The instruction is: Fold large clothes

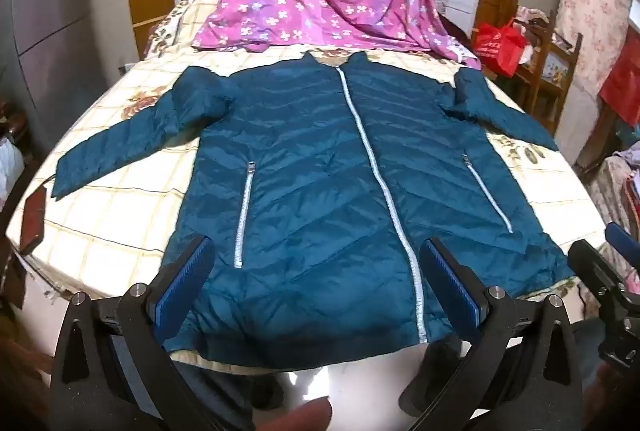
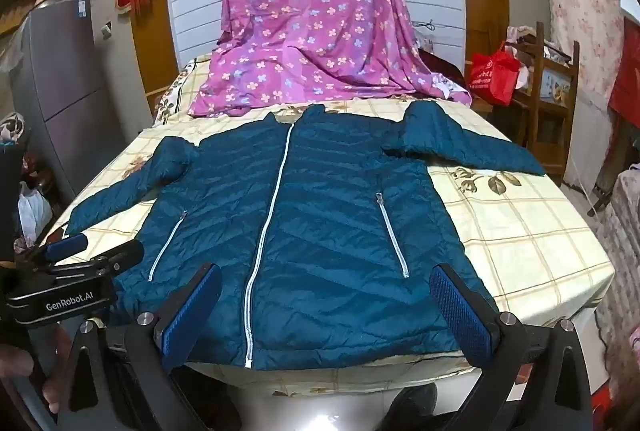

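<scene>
A teal quilted jacket (image 1: 320,171) with a white zipper lies flat, front up, on the bed, both sleeves spread outward; it also shows in the right wrist view (image 2: 312,231). My left gripper (image 1: 316,251) is open and empty, held above the jacket's hem near the bed's front edge. My right gripper (image 2: 326,281) is open and empty, also above the hem, to the right of the left one. The left gripper appears at the left edge of the right wrist view (image 2: 92,251), and the right gripper at the right edge of the left wrist view (image 1: 600,267).
The bed (image 2: 520,231) has a cream checked sheet. A pink floral cloth (image 2: 316,23) drapes over the headboard end. A dark flat object (image 1: 34,219) lies at the bed's left edge. A red bag (image 2: 494,73) on a wooden chair stands right; a grey fridge (image 2: 60,91) left.
</scene>
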Action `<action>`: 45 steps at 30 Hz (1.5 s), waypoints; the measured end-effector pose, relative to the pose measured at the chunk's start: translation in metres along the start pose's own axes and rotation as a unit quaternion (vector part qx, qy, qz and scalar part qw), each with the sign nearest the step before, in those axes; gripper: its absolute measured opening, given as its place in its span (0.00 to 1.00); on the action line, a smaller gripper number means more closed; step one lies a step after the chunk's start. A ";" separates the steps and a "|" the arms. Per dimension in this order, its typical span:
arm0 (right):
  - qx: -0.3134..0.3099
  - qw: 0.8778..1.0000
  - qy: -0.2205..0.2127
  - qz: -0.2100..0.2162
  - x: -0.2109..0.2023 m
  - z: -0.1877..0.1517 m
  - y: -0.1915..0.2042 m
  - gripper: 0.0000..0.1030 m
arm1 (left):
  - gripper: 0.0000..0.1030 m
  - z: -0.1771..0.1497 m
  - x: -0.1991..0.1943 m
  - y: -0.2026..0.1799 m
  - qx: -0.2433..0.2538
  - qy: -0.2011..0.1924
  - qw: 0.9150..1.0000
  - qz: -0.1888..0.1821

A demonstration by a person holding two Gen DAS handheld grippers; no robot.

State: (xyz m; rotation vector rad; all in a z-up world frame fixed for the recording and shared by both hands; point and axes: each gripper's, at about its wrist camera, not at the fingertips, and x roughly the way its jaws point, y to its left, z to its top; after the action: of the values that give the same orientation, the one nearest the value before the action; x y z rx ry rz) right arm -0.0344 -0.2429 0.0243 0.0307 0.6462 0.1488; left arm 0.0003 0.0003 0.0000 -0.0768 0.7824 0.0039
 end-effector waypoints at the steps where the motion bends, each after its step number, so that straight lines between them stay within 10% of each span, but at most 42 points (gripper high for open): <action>1: 0.001 1.000 0.003 0.000 0.000 0.000 0.001 1.00 | 1.00 0.000 0.001 0.000 -0.003 0.002 1.000 -0.005; 36: -0.005 1.000 0.006 0.001 0.005 -0.017 0.010 1.00 | 1.00 -0.015 0.009 -0.001 0.017 -0.014 1.000 0.007; 45: -0.006 1.000 0.007 0.003 0.004 -0.020 0.011 1.00 | 1.00 -0.020 0.015 0.004 0.000 -0.019 0.998 -0.057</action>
State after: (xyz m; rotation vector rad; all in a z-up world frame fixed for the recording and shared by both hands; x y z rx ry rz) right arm -0.0442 -0.2317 0.0068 0.0196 0.6601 0.1583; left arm -0.0037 0.0020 -0.0249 -0.1220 0.7397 -0.1028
